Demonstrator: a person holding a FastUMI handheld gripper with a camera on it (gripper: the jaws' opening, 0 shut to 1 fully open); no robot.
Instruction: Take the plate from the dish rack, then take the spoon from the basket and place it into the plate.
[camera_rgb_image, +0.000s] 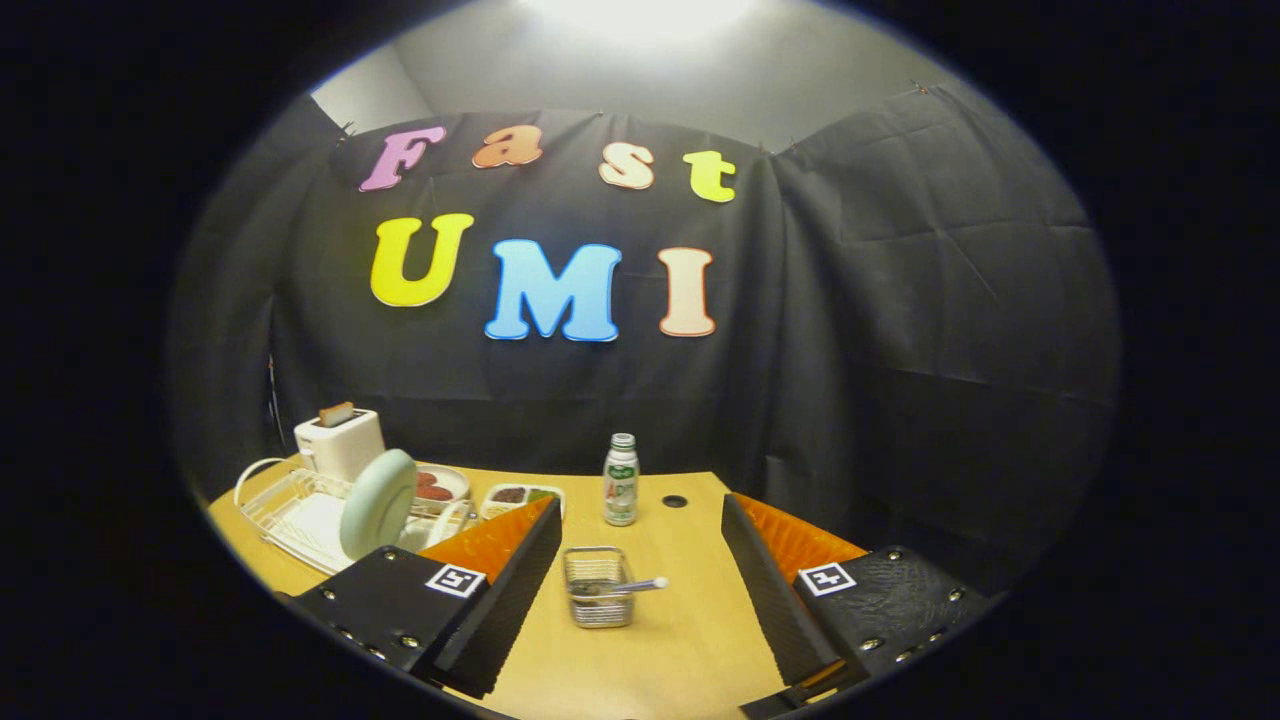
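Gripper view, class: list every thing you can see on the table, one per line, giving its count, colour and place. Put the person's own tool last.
table: one, light wood, under everything.
dish rack: one, white wire, far left of the fingers.
plate: one, pale green, upright on edge in the dish rack.
toaster: one, white, behind the dish rack, a slice sticking up.
food dishes: two, white, holding food, between the rack and the bottle.
bottle: one, white and green, upright beyond the basket.
basket: one, metal wire, between the fingers.
spoon: one, silvery, in the basket, handle over its rim.
gripper: one, fingers open, touching nothing.
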